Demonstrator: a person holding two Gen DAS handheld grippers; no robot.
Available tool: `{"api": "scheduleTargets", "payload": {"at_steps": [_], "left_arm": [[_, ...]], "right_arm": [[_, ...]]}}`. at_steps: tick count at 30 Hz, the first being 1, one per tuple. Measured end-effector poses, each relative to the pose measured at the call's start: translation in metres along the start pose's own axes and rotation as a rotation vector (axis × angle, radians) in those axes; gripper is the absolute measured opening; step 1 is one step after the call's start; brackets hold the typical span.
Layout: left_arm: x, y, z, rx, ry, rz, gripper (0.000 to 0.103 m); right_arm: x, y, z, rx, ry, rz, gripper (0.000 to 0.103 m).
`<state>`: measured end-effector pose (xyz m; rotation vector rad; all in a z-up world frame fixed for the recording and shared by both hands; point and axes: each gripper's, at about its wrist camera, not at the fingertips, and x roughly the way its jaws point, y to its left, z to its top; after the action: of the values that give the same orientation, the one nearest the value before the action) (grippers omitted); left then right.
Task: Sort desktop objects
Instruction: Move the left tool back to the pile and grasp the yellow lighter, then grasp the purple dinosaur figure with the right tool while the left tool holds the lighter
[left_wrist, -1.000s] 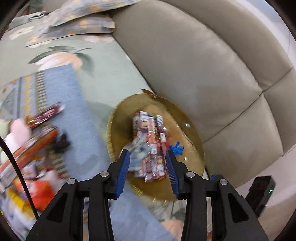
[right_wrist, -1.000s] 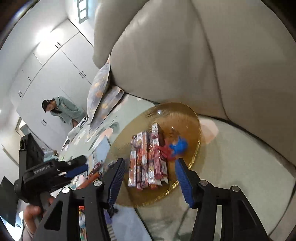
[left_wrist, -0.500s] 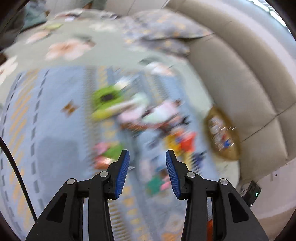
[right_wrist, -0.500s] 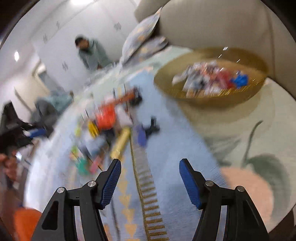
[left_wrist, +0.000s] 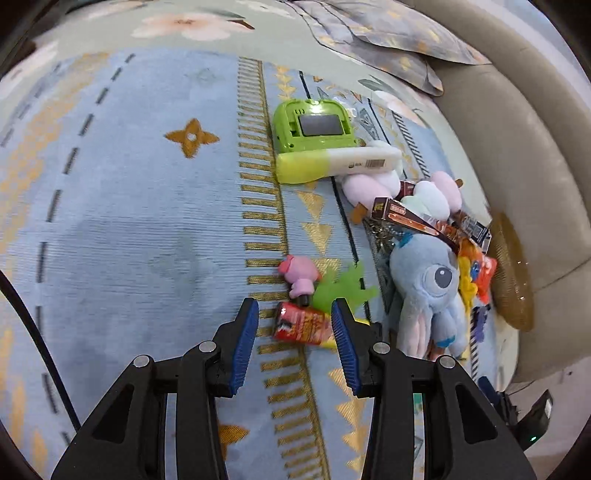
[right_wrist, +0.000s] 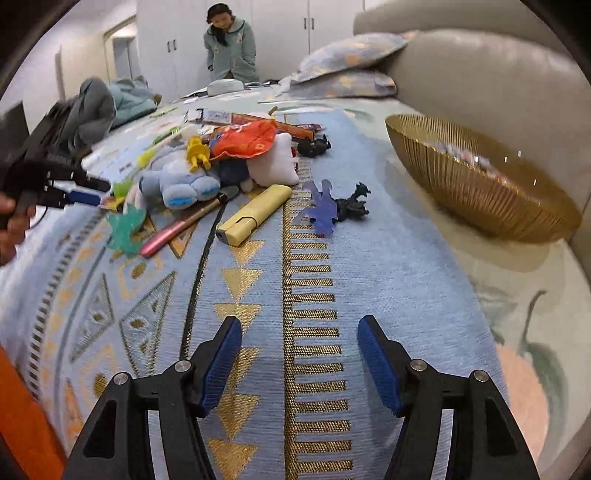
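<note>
left wrist view: the left gripper (left_wrist: 294, 332) hangs over the blue rug (left_wrist: 129, 240), jaws parted and holding nothing, with a red snack pack (left_wrist: 301, 328) lying on the rug just beyond and between the tips. past it lie a pink figure (left_wrist: 300, 276) and a green toy (left_wrist: 341, 290), then a blue plush (left_wrist: 430, 291), sticks in dark wrappers (left_wrist: 413, 219), pink and white plush toys (left_wrist: 402, 190), a green and white tube (left_wrist: 336, 166) and a green gadget (left_wrist: 314, 125). the gold bowl (left_wrist: 511, 273) sits at the far right edge of the pile, against the sofa (left_wrist: 535, 129).

in the right wrist view the right gripper (right_wrist: 299, 363) is low over bare rug, jaws wide apart and empty. ahead are a yellow lighter (right_wrist: 255, 214), a pink pen (right_wrist: 177, 230), a purple figure (right_wrist: 321, 208) touching a black one (right_wrist: 351, 206), then the heap with an orange pouch (right_wrist: 245, 140). the bowl (right_wrist: 476, 188) stands to the right, well apart from the heap, with wrapped items just visible inside; how many i cannot tell.

my reading: sorting is begun but far from done. some snacks are in the bowl, yet most things lie loose on the rug, at least a dozen. the red pack looks like the left gripper's next pick.
</note>
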<state>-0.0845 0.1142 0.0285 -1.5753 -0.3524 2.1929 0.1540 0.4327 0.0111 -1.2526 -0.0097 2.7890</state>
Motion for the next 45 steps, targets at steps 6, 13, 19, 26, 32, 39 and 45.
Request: {"api": "scheduleTargets", "payload": {"at_steps": [6, 13, 19, 26, 32, 39, 45], "left_arm": [[0.003, -0.026, -0.034, 0.134, 0.054, -0.131, 0.038], [-0.033, -0.054, -0.044, 0.382, 0.055, 0.000, 0.038], [-0.010, -0.072, -0.030, 0.422, 0.084, 0.002, 0.038], [0.032, -0.095, -0.038, 0.618, 0.121, 0.173, 0.038], [0.042, -0.115, -0.041, 0.699, 0.047, 0.206, 0.028], [0.011, -0.087, -0.048, 0.614, -0.027, 0.213, 0.020], [-0.024, -0.033, -0.067, 0.441, -0.072, 0.178, 0.020]], "right_arm": [[0.001, -0.008, 0.003, 0.039, -0.013, 0.010, 0.075], [0.001, -0.008, 0.002, 0.040, -0.021, 0.010, 0.077], [0.002, -0.008, 0.002, 0.041, -0.022, 0.013, 0.078], [0.003, -0.007, 0.002, 0.044, -0.025, 0.025, 0.081], [0.005, -0.004, 0.003, 0.036, -0.021, 0.023, 0.084], [0.004, -0.003, 0.004, 0.037, -0.021, 0.010, 0.084], [-0.002, -0.014, 0.017, 0.140, -0.042, -0.018, 0.084]]}}
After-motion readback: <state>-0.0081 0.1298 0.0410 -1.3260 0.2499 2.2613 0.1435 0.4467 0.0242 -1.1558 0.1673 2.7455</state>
